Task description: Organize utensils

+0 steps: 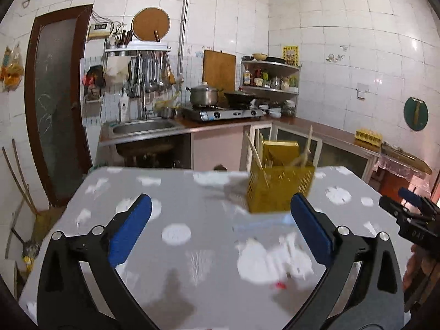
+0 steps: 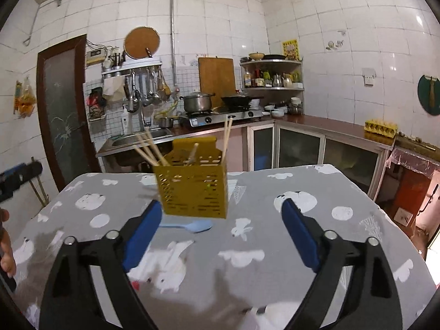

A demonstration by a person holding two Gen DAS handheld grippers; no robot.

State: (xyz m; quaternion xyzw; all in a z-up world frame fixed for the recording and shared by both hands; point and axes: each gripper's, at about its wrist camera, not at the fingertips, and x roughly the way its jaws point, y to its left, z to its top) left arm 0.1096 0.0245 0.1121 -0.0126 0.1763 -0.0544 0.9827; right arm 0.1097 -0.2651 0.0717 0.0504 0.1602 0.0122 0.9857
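While jaws gape, blue spoon (image 2: 189,225) lies just beyond left finger (image 2: 141,236).

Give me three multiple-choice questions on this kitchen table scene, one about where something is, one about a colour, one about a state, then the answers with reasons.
1. Where does the spoon lie?
A. on the tablecloth just in front of the utensil holder
B. inside the holder
C. in the sink

2. What colour is the utensil holder?
A. red
B. yellow
C. white

3. How do the right gripper's fingers stand?
A. shut on a chopstick
B. shut on the spoon
C. spread apart, holding nothing

Answers:
1 A: the light blue spoon lies flat on the tablecloth at the base of the utensil holder.
2 B: its perforated walls are yellow, with chopsticks standing in it.
3 C: the right gripper shows a wide gap with only cloth between.
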